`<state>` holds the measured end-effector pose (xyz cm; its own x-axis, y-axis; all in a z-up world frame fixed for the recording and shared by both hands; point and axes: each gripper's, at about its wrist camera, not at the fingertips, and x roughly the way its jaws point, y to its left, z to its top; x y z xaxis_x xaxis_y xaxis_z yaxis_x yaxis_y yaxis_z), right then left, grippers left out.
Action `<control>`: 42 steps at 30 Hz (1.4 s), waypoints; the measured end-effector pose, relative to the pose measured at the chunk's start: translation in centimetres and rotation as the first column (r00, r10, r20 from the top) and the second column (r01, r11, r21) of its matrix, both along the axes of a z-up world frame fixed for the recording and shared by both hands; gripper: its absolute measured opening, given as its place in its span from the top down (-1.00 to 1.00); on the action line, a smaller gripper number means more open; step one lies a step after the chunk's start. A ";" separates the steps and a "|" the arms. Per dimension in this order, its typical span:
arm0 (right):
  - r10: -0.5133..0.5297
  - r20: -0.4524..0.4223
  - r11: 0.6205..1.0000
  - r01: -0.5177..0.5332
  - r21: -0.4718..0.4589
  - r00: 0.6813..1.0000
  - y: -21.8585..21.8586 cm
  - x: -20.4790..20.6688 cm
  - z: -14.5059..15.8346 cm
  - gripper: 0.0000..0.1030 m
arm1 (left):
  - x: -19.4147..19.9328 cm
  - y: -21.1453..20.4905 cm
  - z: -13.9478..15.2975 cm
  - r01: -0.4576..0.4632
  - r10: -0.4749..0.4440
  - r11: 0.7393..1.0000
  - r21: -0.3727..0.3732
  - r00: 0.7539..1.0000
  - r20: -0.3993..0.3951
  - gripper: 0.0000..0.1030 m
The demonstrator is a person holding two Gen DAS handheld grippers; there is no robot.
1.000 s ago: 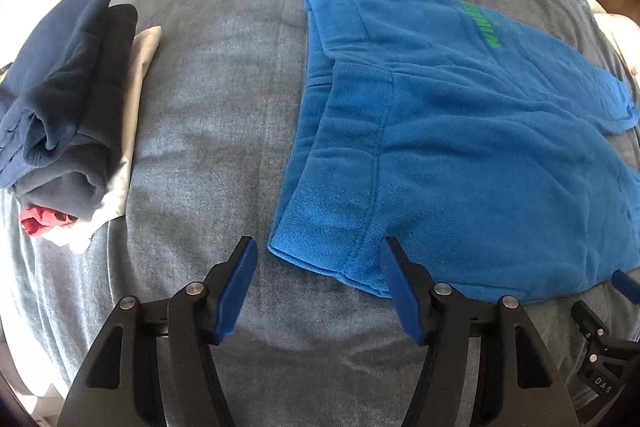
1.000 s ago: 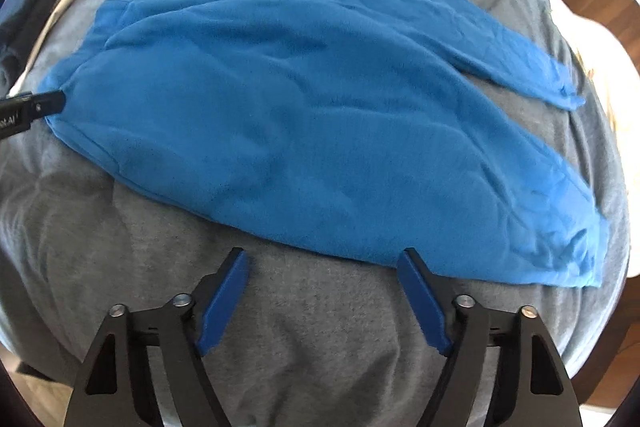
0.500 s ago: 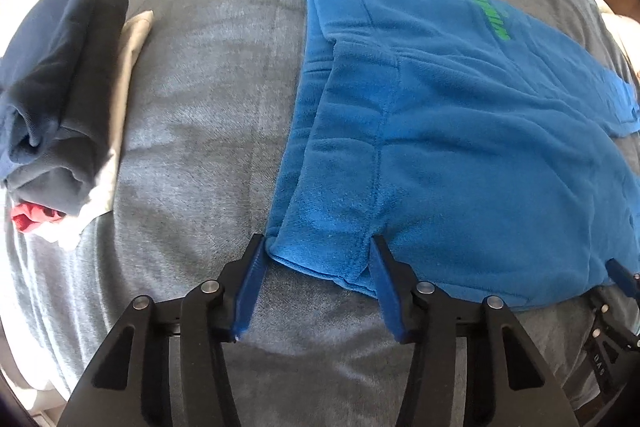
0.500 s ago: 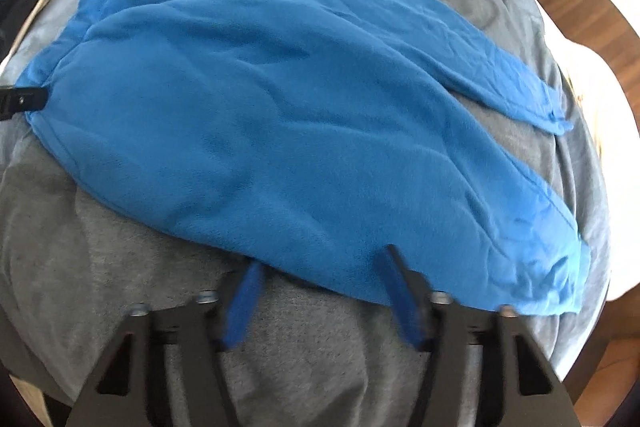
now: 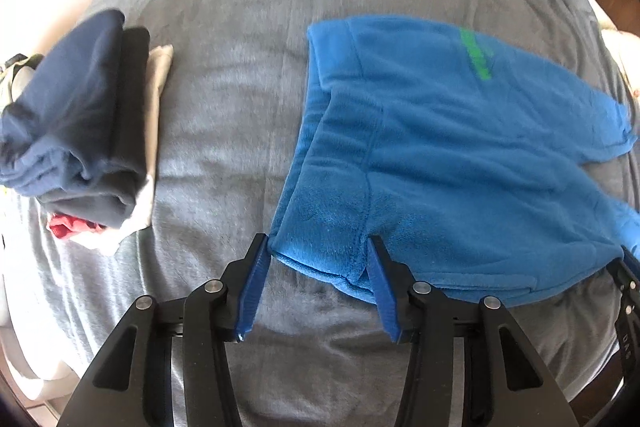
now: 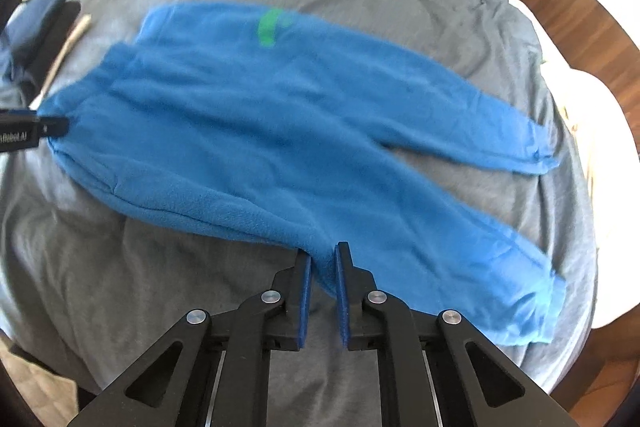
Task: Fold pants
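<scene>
So this looks like the very start of the first fold. The blue fleece pants (image 6: 304,131) lie spread flat on the bed, waistband to the left, both legs running off to the right, with a green logo (image 6: 269,29) on the far side near the waist. Both sets of tongs have hold of the near edge: the left tongs (image 5: 316,267) are clamped on the near waistband corner, with a wide bunch of fleece filling the gap between the pads, and the right tongs (image 6: 322,263) have just been closing and are now pinched nearly together on a thin fold of the near leg's edge, roughly mid-leg.

My guess for the next move: lift that near edge at both points together and carry it over to the far side so the near leg lands on the far leg. The two lifts need to stay level with each other or the fleece will sag and twist between them.

The surface is a bed with a grey blanket (image 5: 248,27), a bit rumpled but flat enough. Well to the left of the pants sits a stack of folded clothes (image 5: 80,131), navy and dark on top, something cream and red below. Wood floor (image 6: 576,27) shows past the right edge, and there's some clutter in the far corner, too blurry to name.
</scene>
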<state>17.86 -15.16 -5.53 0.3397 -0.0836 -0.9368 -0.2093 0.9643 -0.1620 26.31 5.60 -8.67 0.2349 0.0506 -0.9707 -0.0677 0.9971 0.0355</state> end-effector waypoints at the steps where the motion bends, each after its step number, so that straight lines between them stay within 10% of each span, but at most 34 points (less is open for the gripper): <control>1: -0.002 0.007 1.000 0.002 0.005 1.000 -0.3 0.5 0.4 0.78 | 0.2 0.2 0.5 -0.001 0.001 1.000 -0.002 1.000 0.005 0.07; 19: 0.000 0.124 0.999 -0.004 0.038 0.992 -2.5 10.4 4.7 0.78 | 7.9 -0.9 4.8 -0.032 0.034 0.999 -0.029 0.998 0.061 0.08; 42: 0.009 0.059 0.998 -0.012 0.056 0.998 -3.3 23.6 -4.1 0.78 | 19.0 -2.0 -1.0 0.012 -0.012 1.000 0.000 0.995 0.102 0.08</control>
<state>41.42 -18.50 -9.61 0.3949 -0.0274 -0.9183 -0.2111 0.9701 -0.1197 45.33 3.58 -9.72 0.3336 0.0463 -0.9416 -0.0587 0.9979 0.0283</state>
